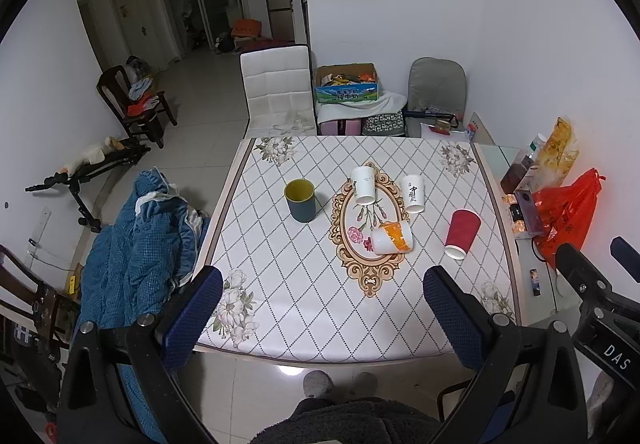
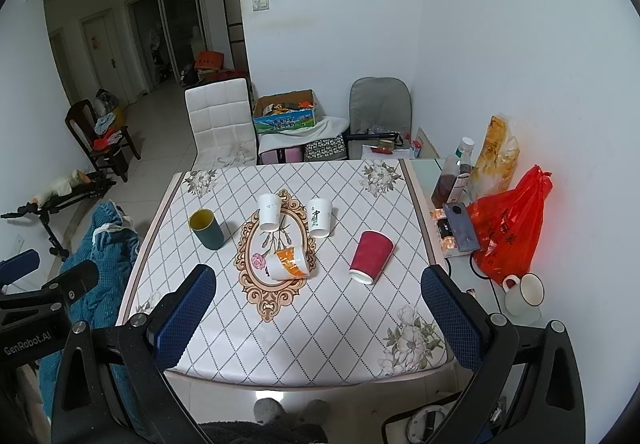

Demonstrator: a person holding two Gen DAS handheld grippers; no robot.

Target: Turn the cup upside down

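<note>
A dark teal cup with a yellow inside (image 1: 300, 199) (image 2: 206, 229) stands upright, mouth up, on the left of the table (image 1: 280, 304) (image 2: 320, 332). Two white paper cups (image 1: 363, 184) (image 1: 413, 193) (image 2: 269, 211) (image 2: 319, 217) stand upside down at the middle. An orange and white cup (image 1: 392, 237) (image 2: 289, 263) lies on its side. A red cup (image 1: 461, 232) (image 2: 370, 256) stands upside down at the right. My left gripper (image 1: 322, 308) and my right gripper (image 2: 318, 308) are both open and empty, held above the table's near edge.
A white chair (image 1: 276, 87) and a grey chair (image 1: 437, 91) stand behind the table, with a cardboard box (image 1: 346, 83) between them. A red bag (image 2: 508, 224), bottles (image 2: 456, 171), a phone (image 2: 462, 226) and a white mug (image 2: 524, 294) crowd the right side table. A blue quilt (image 1: 136, 244) lies at the left.
</note>
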